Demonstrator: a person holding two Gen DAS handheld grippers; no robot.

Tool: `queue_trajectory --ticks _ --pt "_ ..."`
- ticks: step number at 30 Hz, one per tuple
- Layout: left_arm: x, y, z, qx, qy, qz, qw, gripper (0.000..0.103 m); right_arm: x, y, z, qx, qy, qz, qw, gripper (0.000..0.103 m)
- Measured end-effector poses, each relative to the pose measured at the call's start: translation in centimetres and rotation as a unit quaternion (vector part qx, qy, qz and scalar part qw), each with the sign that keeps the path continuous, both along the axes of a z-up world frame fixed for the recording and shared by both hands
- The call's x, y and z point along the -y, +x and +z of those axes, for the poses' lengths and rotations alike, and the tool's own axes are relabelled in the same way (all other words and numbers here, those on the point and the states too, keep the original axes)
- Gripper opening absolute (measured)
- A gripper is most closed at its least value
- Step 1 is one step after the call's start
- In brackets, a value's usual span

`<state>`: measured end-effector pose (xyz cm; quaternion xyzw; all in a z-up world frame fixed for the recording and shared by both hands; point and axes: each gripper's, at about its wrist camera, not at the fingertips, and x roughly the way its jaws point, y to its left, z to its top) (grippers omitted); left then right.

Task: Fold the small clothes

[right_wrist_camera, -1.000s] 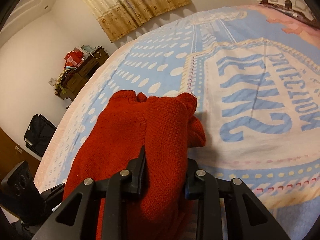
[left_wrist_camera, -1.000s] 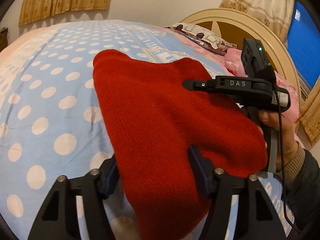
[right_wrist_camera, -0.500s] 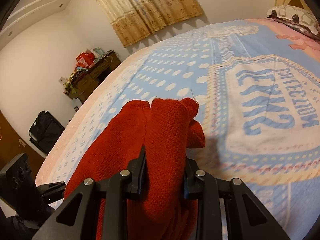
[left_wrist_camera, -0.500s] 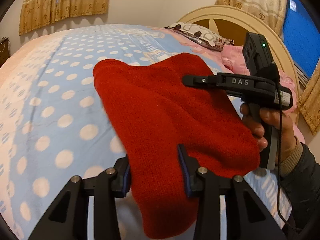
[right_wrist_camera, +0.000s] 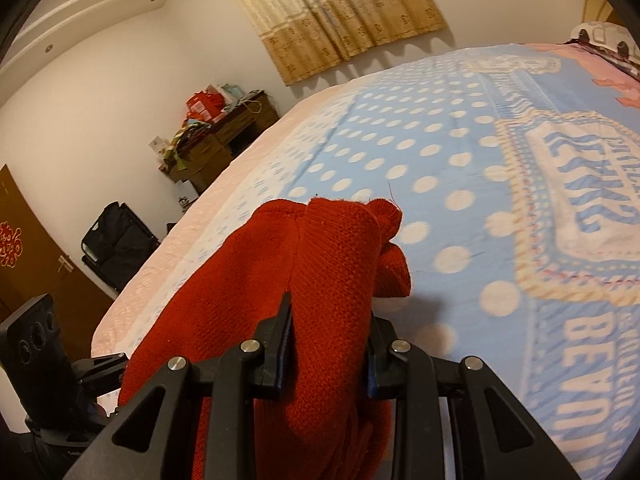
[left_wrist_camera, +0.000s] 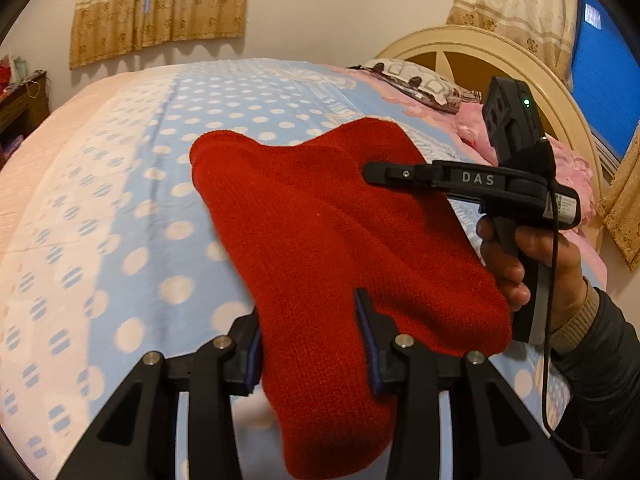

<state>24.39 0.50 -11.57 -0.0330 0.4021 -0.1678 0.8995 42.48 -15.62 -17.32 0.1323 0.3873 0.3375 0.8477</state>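
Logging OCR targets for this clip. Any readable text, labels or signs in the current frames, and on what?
"DAS": on the right hand-held gripper, along its black body.
"BEYO...": large white letters on the bedspread, cut off, seen rotated.
Blue lettering in the bedspread's white panel: inverted, not legible.
Sticker on the gripper body: too small.
Red emblem on the door: unreadable.

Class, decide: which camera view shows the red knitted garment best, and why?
The left wrist view: the red knitted garment spreads broadly between the left gripper and right gripper. The right wrist view shows only a bunched end in its fingers.
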Motion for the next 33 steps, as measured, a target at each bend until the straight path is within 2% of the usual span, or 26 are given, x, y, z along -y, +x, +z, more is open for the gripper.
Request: queue_trajectory --ticks 10,33 --pt "-4.4 -3.5 0.7 0.009 -0.003 0.047 0.9988 0.041 -6.2 -1.7 1.0 0.002 0.006 0.045 0.999 0.028" --pt "-11.4 -6.5 0.3 0.028 0.013 0.137 0.9901 0.041 -17.7 -2.6 2.4 -0.004 0.014 0.129 0.991 0.028"
